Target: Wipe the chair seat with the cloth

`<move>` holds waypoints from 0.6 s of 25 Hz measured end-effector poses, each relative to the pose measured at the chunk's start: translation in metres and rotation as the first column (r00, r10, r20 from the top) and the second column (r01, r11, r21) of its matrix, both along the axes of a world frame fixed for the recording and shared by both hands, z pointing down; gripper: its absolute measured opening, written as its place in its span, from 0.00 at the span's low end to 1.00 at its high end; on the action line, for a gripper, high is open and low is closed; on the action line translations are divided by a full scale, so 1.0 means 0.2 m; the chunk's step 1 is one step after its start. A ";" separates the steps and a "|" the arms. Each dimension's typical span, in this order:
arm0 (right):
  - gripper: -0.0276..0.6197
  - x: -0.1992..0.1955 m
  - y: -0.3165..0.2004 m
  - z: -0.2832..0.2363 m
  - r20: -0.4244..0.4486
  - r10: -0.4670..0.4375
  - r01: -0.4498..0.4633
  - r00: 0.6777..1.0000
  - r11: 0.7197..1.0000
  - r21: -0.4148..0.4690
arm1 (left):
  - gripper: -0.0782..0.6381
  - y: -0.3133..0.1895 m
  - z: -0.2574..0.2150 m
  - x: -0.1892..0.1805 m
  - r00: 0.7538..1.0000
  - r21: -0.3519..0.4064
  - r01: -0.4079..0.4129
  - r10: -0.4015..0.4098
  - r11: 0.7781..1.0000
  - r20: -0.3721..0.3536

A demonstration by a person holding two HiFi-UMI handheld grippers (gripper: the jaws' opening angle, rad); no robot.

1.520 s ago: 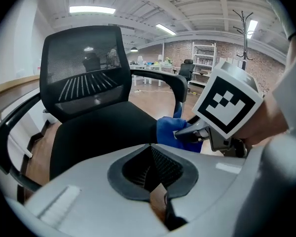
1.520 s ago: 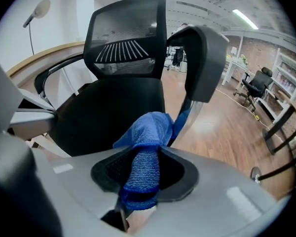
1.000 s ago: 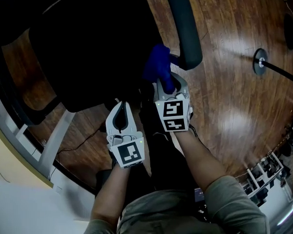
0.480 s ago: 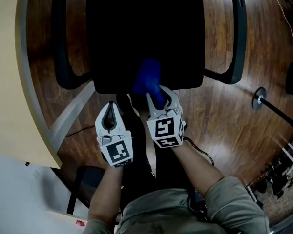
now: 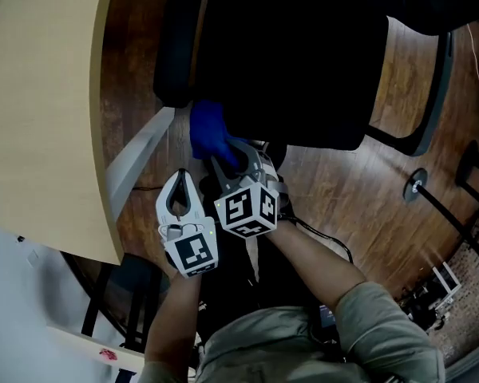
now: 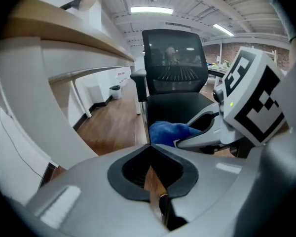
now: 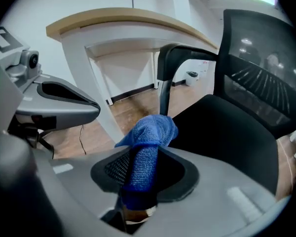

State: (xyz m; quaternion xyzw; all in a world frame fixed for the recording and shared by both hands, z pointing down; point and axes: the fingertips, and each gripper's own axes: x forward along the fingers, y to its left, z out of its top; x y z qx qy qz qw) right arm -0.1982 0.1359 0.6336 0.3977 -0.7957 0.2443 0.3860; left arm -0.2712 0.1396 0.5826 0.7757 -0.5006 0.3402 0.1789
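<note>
Right claw (image 5: 226,156): jaws closed partway, clamped on the blue cloth (image 5: 207,130). 1 fold of the cloth runs down between the pads; the rest bunches out past the tips in a loose wad.

Cloth sits at the near corner of the black chair seat (image 5: 295,54), just below the end of the armrest (image 5: 176,50) on that side. From the head view the wad overlaps the seat's edge; I cannot tell whether it touches the seat or hangs just off it. In the right gripper view the seat spreads out to the right of the wad, with the armrest post rising behind it.

Left claw (image 5: 180,183): jaws together at the tips, nothing between them. It hangs just beside the right claw, on its left, and a little farther back from the chair. It is over the wooden floor (image 5: 351,190) and apart from the seat.

The pale desk (image 5: 40,94) runs along my left, with its grey leg (image 5: 140,154) slanting down close to the cloth.
</note>
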 end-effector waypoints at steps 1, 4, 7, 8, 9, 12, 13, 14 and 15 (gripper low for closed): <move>0.23 -0.02 0.00 0.03 -0.005 -0.007 0.007 1.000 1.000 -0.006 | 0.12 0.01 0.01 -0.02 1.000 -0.004 0.005 -0.005 1.000 -0.003; 0.23 -0.04 0.00 0.10 -0.020 -0.006 0.006 1.000 1.000 -0.024 | 0.12 0.04 0.05 -0.05 1.000 -0.022 0.012 -0.012 1.000 -0.008; 0.23 -0.02 0.00 0.12 -0.026 0.009 -0.010 1.000 0.999 -0.033 | 0.12 0.03 0.08 -0.05 1.000 -0.033 0.004 -0.004 0.999 -0.008; 0.23 0.00 0.00 0.12 -0.028 0.016 -0.017 0.999 0.999 -0.033 | 0.12 0.02 0.08 -0.04 1.000 -0.033 -0.003 0.003 0.999 -0.008; 0.23 0.03 0.00 0.12 -0.030 0.025 -0.026 0.999 0.999 -0.031 | 0.12 0.01 0.08 -0.02 1.000 -0.032 -0.012 0.011 0.999 -0.009; 0.23 0.13 0.01 0.09 -0.040 0.066 -0.068 0.997 0.997 -0.027 | 0.12 -0.01 0.07 0.07 0.999 -0.028 -0.052 0.052 0.998 -0.017; 0.23 0.17 0.02 0.08 -0.046 0.084 -0.085 0.995 0.996 -0.026 | 0.12 -0.02 0.07 0.12 0.997 -0.027 -0.071 0.071 0.997 -0.022; 0.23 0.22 0.02 0.07 -0.051 0.103 -0.104 0.993 0.994 -0.026 | 0.12 -0.03 0.06 0.17 0.995 -0.026 -0.094 0.094 0.995 -0.027; 0.23 0.26 0.03 0.06 -0.056 0.122 -0.124 0.991 0.992 -0.026 | 0.12 -0.03 0.05 0.22 0.993 -0.025 -0.118 0.117 0.993 -0.031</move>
